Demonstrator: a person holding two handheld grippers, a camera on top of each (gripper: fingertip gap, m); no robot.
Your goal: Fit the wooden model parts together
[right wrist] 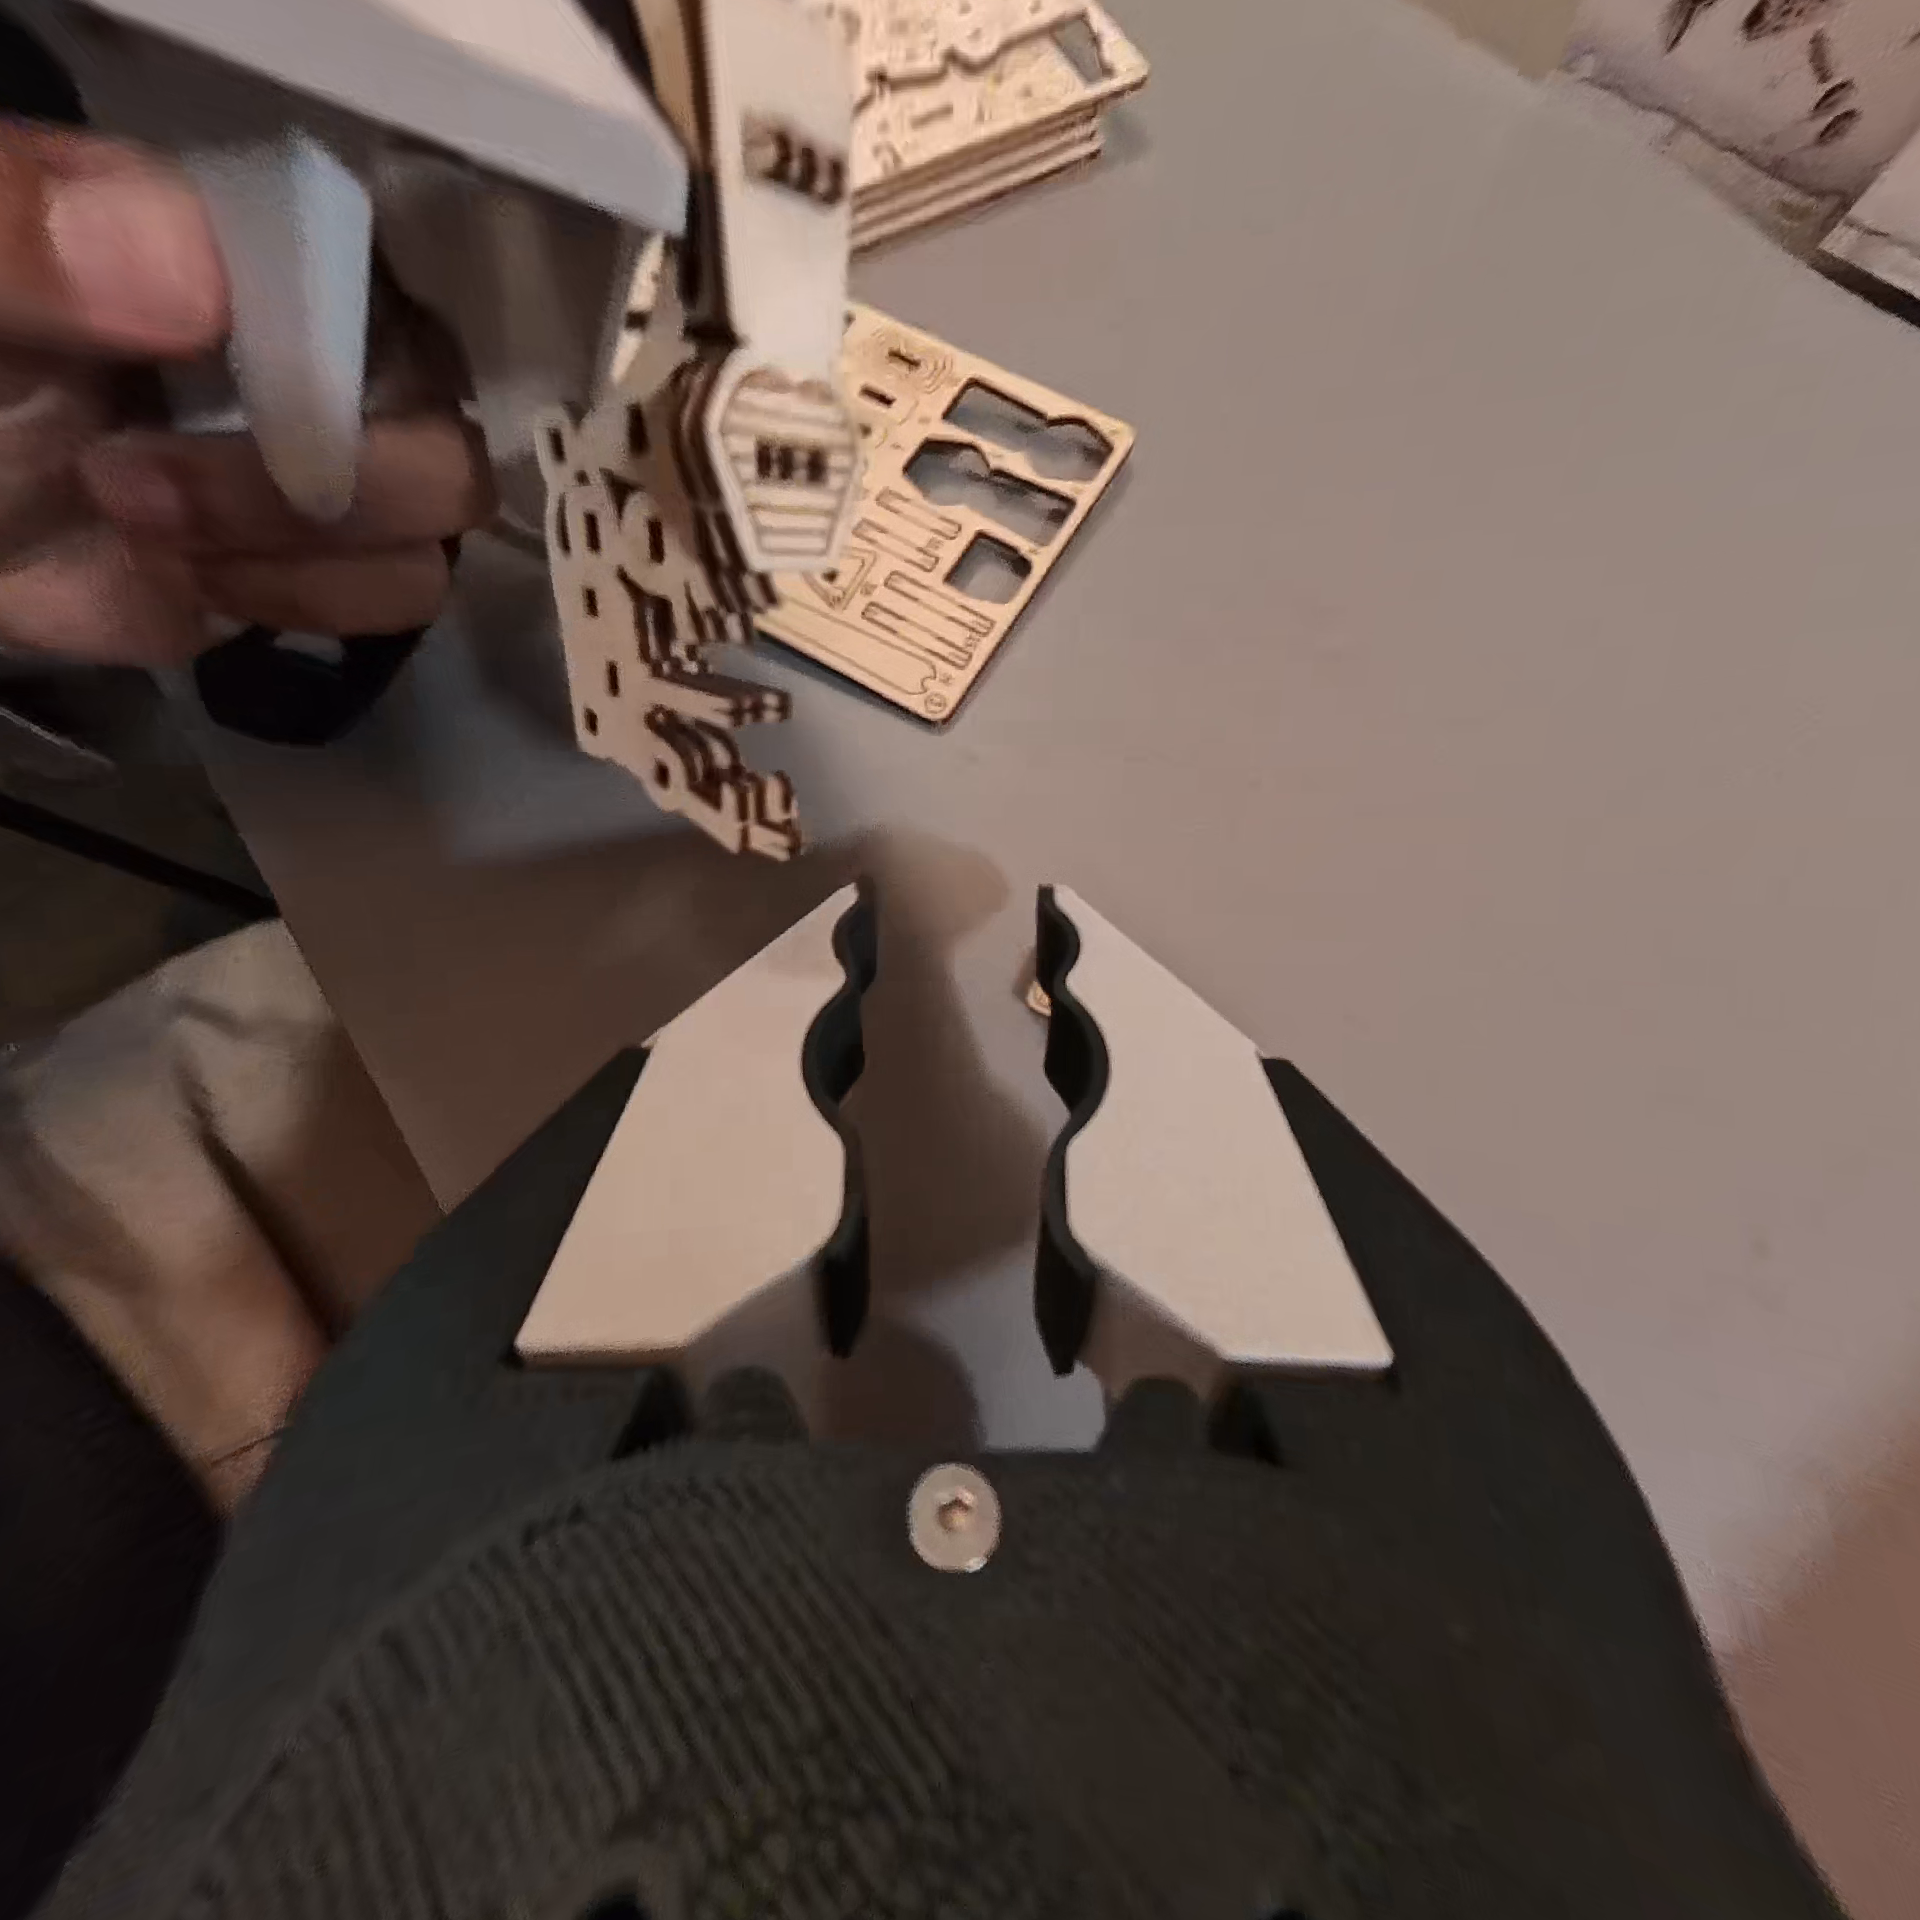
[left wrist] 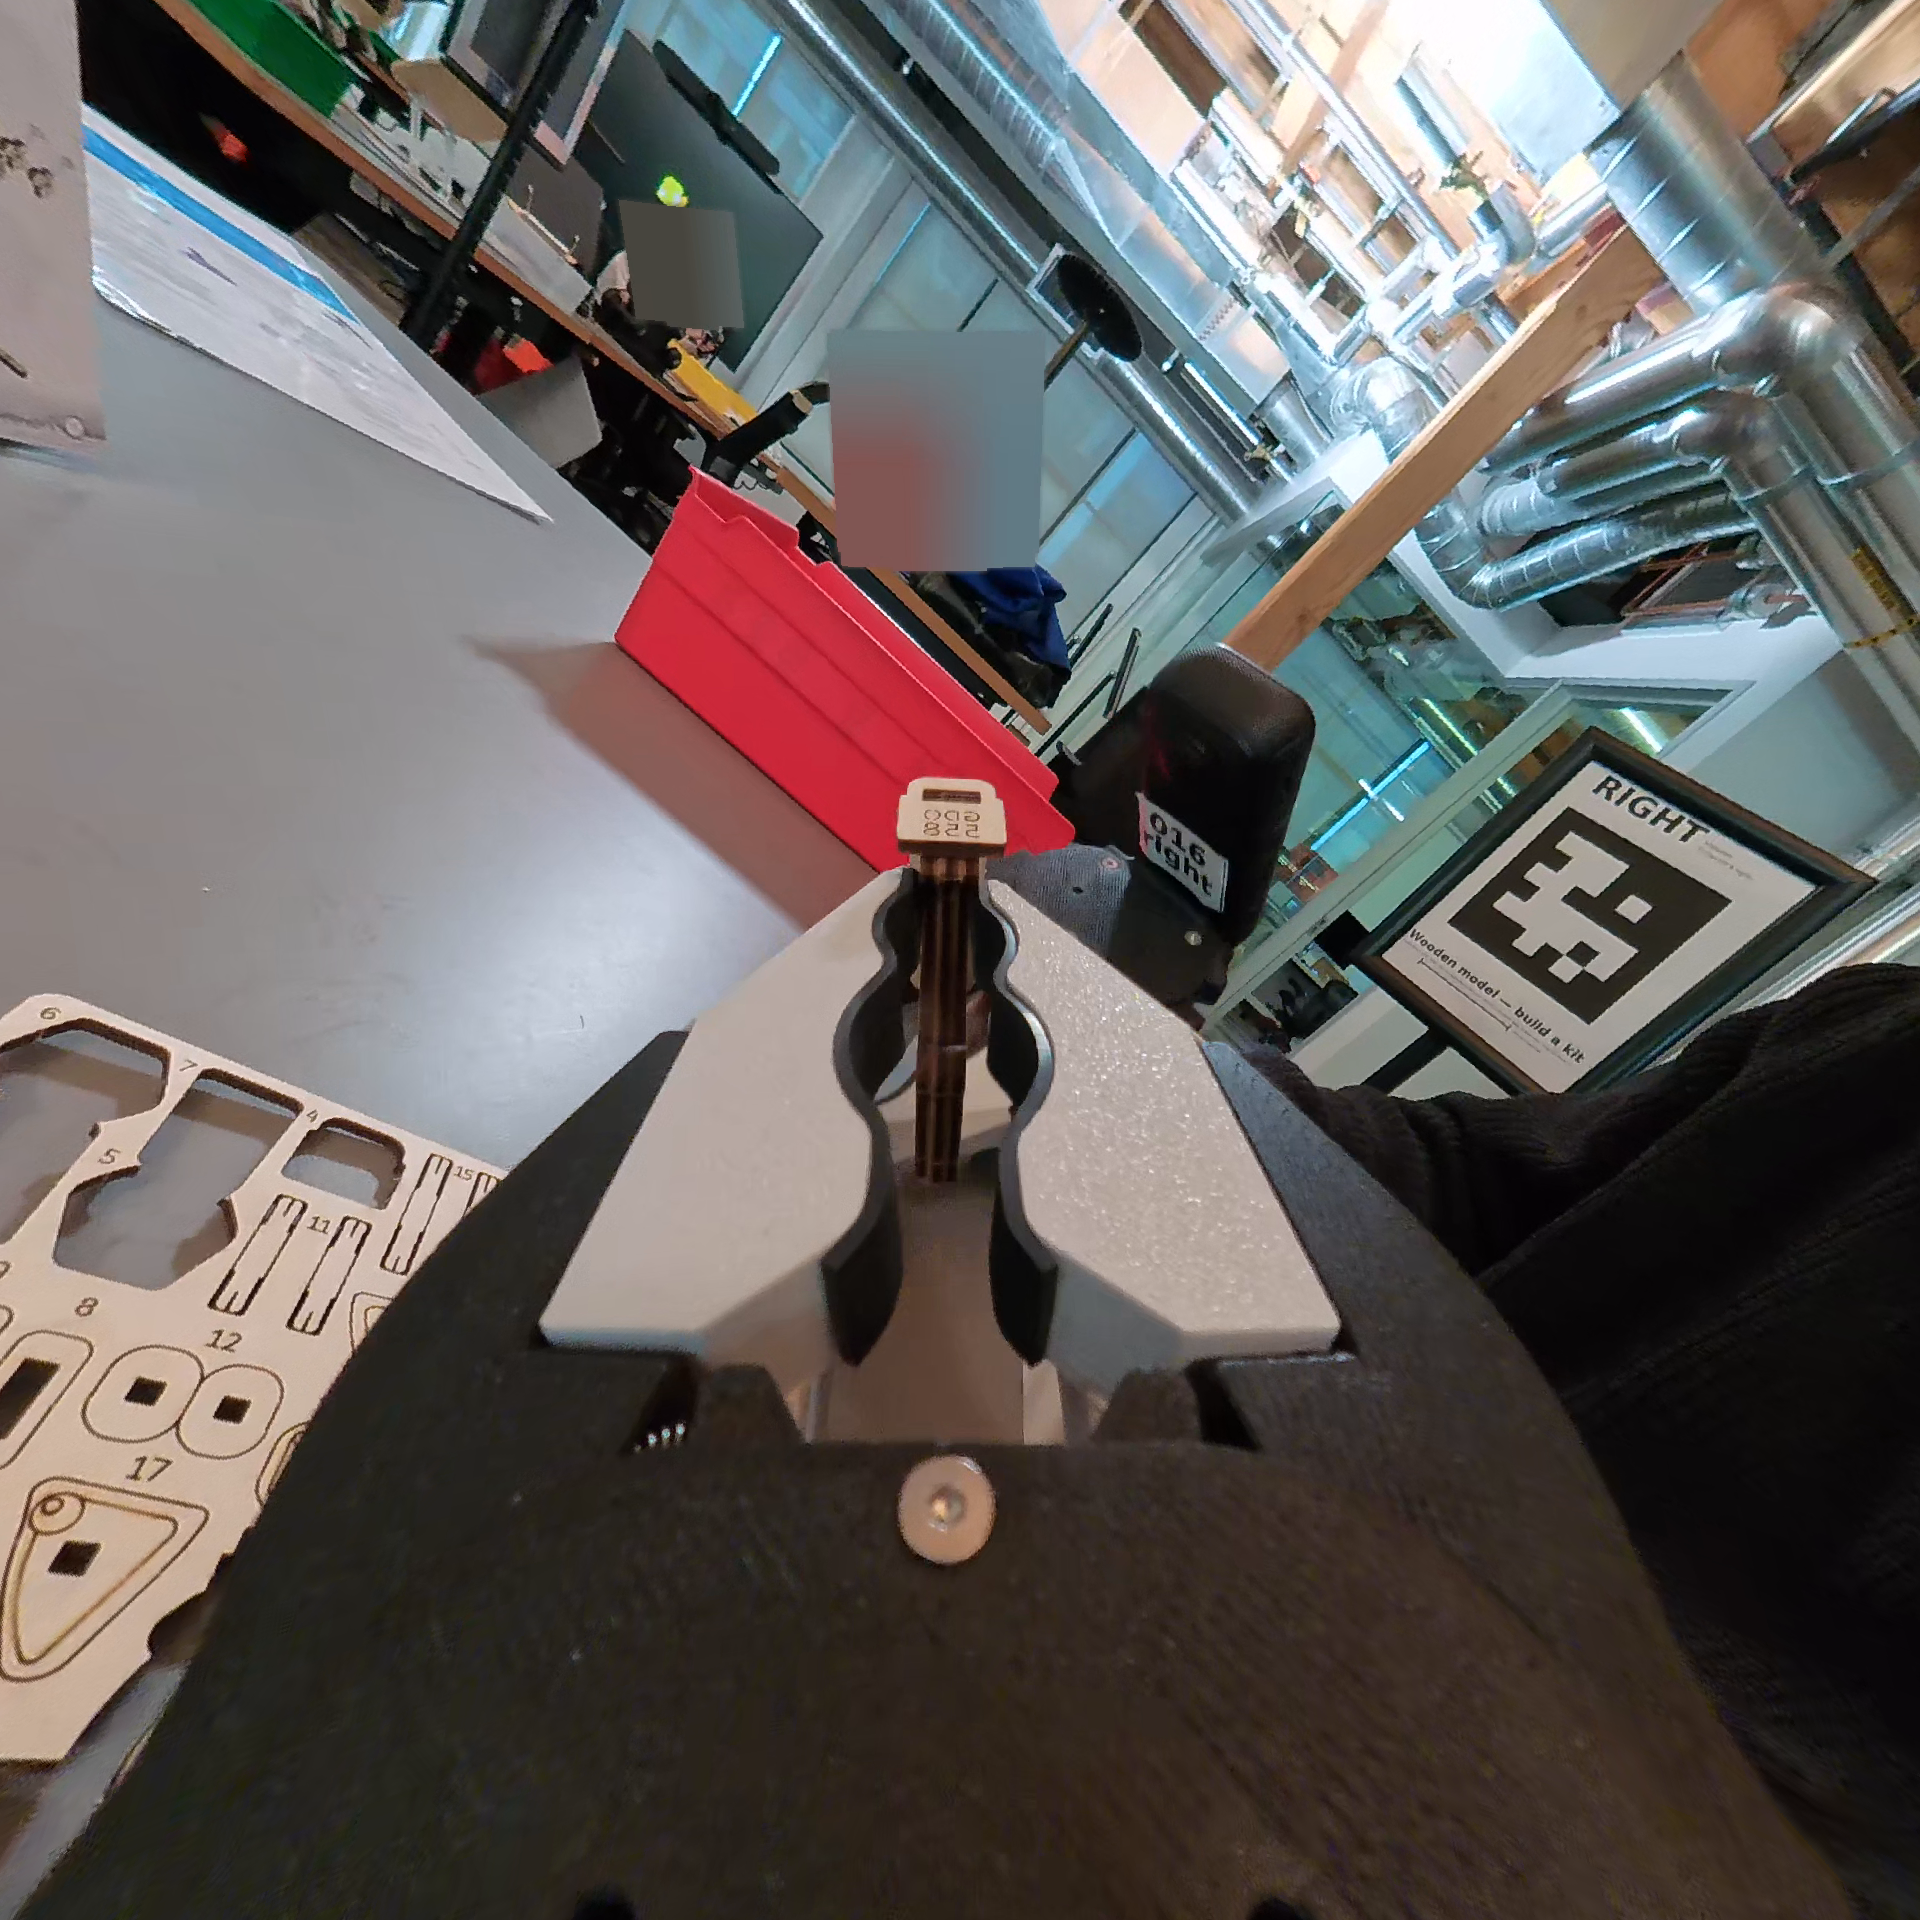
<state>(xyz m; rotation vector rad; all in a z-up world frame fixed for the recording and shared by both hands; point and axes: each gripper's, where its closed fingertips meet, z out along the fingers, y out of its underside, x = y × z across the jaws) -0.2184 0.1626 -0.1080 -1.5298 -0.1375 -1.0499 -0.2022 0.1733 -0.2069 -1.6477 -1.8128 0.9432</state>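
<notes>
My left gripper [left wrist: 945, 894] is shut on a partly built wooden model [left wrist: 945, 1039], seen edge-on as stacked plywood layers with a small cap piece [left wrist: 948, 823] on top. In the right wrist view the same model [right wrist: 675, 644] hangs from the left gripper [right wrist: 727, 343] above the grey table [right wrist: 1455, 727], up and to the left of my right gripper [right wrist: 951, 904]. My right gripper is open and empty, just above the table. A small wooden piece [right wrist: 1036, 1000] lies by its right finger, mostly hidden.
A punched-out wooden parts sheet [right wrist: 977, 520] lies on the table, also in the left wrist view [left wrist: 156, 1299]. A stack of sheets [right wrist: 977, 114] lies farther back. A red bin [left wrist: 821, 675], papers [left wrist: 270, 301] and a framed marker sign [left wrist: 1590, 925] stand around. A hand [right wrist: 156, 416] holds the left gripper. My hands' fingertips stand some 10 centimeters from each other.
</notes>
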